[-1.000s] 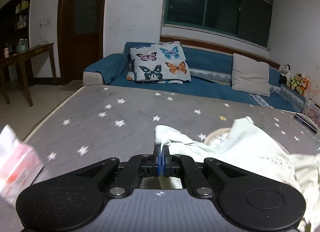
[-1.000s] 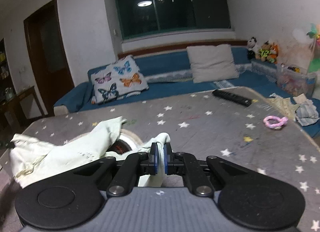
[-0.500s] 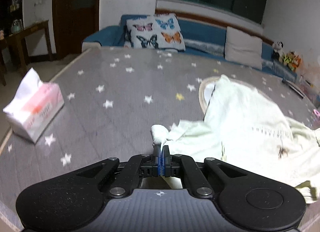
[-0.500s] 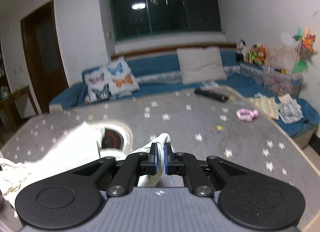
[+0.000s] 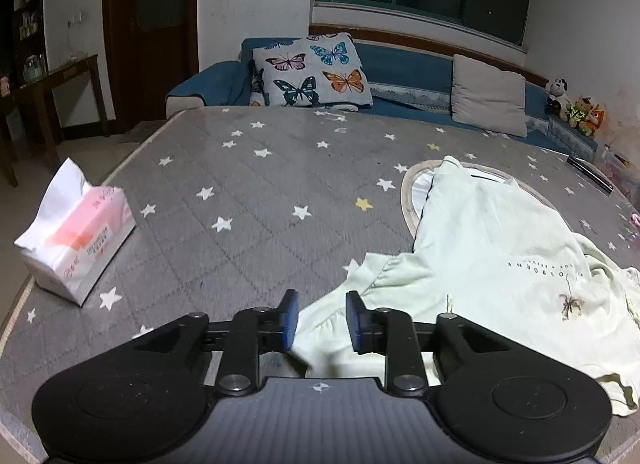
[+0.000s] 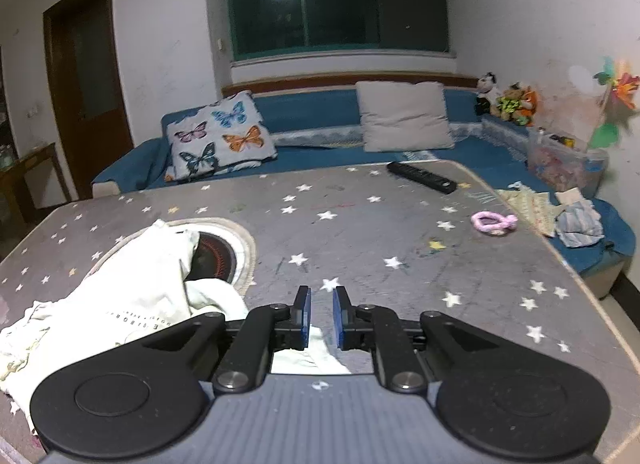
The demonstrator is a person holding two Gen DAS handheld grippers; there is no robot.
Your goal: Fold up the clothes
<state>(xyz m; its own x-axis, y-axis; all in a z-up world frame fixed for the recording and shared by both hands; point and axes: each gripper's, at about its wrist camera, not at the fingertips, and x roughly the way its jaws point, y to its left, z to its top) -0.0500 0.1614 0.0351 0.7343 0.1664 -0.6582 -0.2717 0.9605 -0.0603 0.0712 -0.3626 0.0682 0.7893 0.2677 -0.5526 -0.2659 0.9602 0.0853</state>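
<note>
A pale green T-shirt (image 5: 500, 248) with a line of small print lies spread on the grey star-patterned table cover (image 5: 260, 184). My left gripper (image 5: 322, 320) hangs over the shirt's near sleeve. Its jaws are opening, and the cloth lies loose under the gap, untouched by the pads. In the right wrist view the same shirt (image 6: 132, 304) lies at the left, partly over a round inset (image 6: 218, 256) in the table. My right gripper (image 6: 321, 316) is opening too, by a narrow gap. A corner of cloth sits below its fingers without being pinched.
A pink tissue pack (image 5: 76, 240) stands near the table's left edge. At the far right of the table lie a black remote (image 6: 422, 178) and a pink ring (image 6: 492, 222). A blue sofa with a butterfly cushion (image 5: 312, 72) runs behind.
Both grippers were shut on corners of the shirt and have let go. The left one dragged its corner back toward the near edge, and the shirt now lies flatter.
</note>
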